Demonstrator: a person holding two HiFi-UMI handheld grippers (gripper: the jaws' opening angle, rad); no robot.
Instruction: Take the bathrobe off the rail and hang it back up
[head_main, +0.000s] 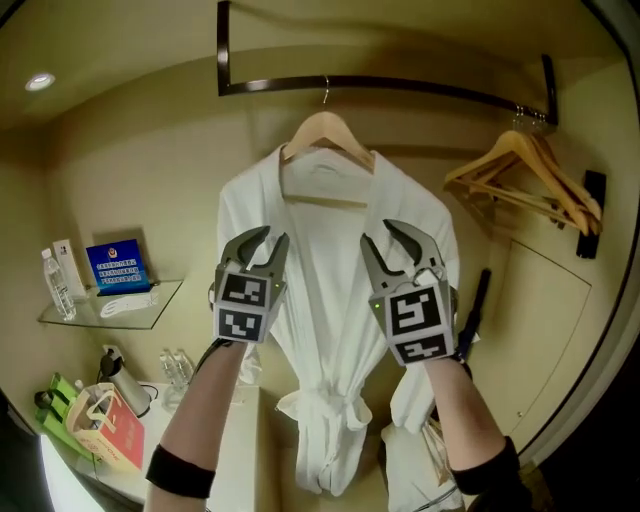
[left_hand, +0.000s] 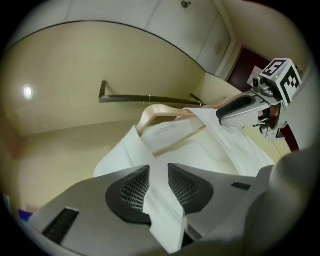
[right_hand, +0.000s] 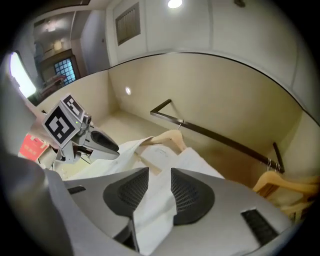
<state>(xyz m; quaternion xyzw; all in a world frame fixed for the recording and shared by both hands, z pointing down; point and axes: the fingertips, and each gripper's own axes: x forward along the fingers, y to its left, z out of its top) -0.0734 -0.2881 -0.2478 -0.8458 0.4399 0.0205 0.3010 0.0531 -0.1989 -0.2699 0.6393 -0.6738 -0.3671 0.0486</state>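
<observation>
We hold both grippers up in front of the white bathrobe (head_main: 330, 300), which hangs in the middle of the alcove. Its cloth looks soft and thick. It has a broad folded collar, and its belt (head_main: 325, 405) is tied in a loose knot at the waist. The robe sits on a curved hanger (head_main: 325, 135) of pale, smooth wood, and the hanger's thin metal hook is over the rail (head_main: 420, 90). The rail is a dark, straight bar that bends at a right angle at each end. At its right end a bunch of bare wooden hangers (head_main: 530, 175) hangs at a slant, well apart from the robe.

The left gripper (head_main: 272, 240) has its grey, curved jaws apart. The dark meshed pads face each other, and only the robe's white cloth shows in the gap. We see neither pad pressing on it. The right gripper (head_main: 376, 234) stands the same way, jaws apart, with the collar and front of the robe showing between the pads. Each gripper carries a cube with black-and-white square markers. Black cuffs ring both forearms.

At the left a thin glass shelf (head_main: 165, 298) juts from the smooth beige wall. It carries a clear plastic bottle (head_main: 58, 285) with a white cap, a blue printed card (head_main: 118, 265) standing upright and a low white bundle (head_main: 125, 305). Below the shelf stand a shiny kettle (head_main: 125, 385) with a dark handle and a red and tan paper bag (head_main: 105, 425) with looped handles. We cannot tell what the bag holds.
</observation>
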